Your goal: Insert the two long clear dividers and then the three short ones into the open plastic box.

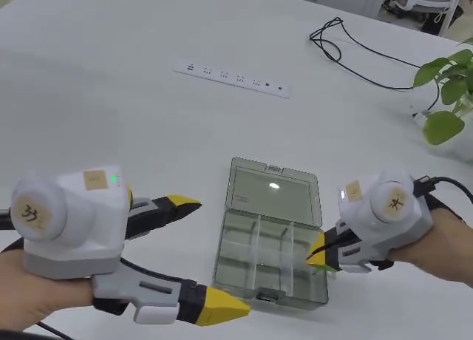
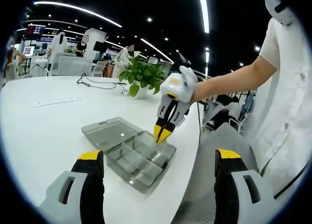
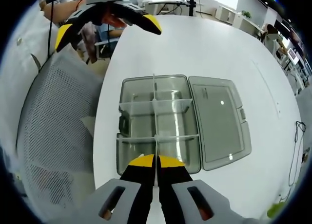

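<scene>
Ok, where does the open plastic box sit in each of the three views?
Head view: box at lower centre, with its lid folded open on the far side.
Left gripper view: box at lower centre, lid to the left.
Right gripper view: box in the centre, lid to the right.
Shared landmark: the right tongs, their yellow tips at the box's rim.

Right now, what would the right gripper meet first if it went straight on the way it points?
The box. The right gripper, jaws closed, aims over its near wall along the middle divider. It would probably strike that divider or the floor beside it, but depth is unclear.
</scene>
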Demonstrator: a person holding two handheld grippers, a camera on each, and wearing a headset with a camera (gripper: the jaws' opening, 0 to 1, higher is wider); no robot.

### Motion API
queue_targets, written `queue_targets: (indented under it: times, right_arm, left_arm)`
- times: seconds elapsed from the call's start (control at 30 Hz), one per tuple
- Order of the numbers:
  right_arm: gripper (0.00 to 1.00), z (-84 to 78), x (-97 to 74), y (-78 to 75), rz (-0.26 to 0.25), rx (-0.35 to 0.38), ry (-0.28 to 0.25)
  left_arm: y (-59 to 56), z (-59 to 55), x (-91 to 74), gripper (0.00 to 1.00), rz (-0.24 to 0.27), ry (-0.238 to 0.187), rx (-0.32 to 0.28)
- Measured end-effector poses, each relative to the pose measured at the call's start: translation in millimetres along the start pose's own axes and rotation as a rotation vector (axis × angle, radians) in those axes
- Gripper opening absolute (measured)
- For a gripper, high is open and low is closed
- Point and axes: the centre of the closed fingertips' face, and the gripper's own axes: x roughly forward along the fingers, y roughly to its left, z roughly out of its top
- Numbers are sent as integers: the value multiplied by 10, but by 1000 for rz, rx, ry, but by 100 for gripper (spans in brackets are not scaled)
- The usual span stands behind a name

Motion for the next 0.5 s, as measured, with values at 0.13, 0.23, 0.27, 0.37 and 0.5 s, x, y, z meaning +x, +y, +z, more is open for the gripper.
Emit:
queue_targets:
  times: [0.13, 0.23, 0.27, 0.37, 0.5]
  right_arm:
    - [2, 19, -40, -1, 2, -3, 11]
    - [2, 25, -60, -5, 5, -12, 23]
    - [2, 26, -60, -6, 6, -13, 25]
    - [2, 27, -62, -9, 9, -23, 35]
    - [2, 35, -73, -12, 11, -30, 41]
  left_arm:
    - [6, 11, 2, 96, 1, -4, 0]
    - [12, 23, 4, 96, 2, -9, 0]
    - [13, 23, 6, 96, 2, -9, 1]
    - [11, 31, 10, 96, 0, -11, 2]
    - [20, 33, 9, 96, 1, -13, 2]
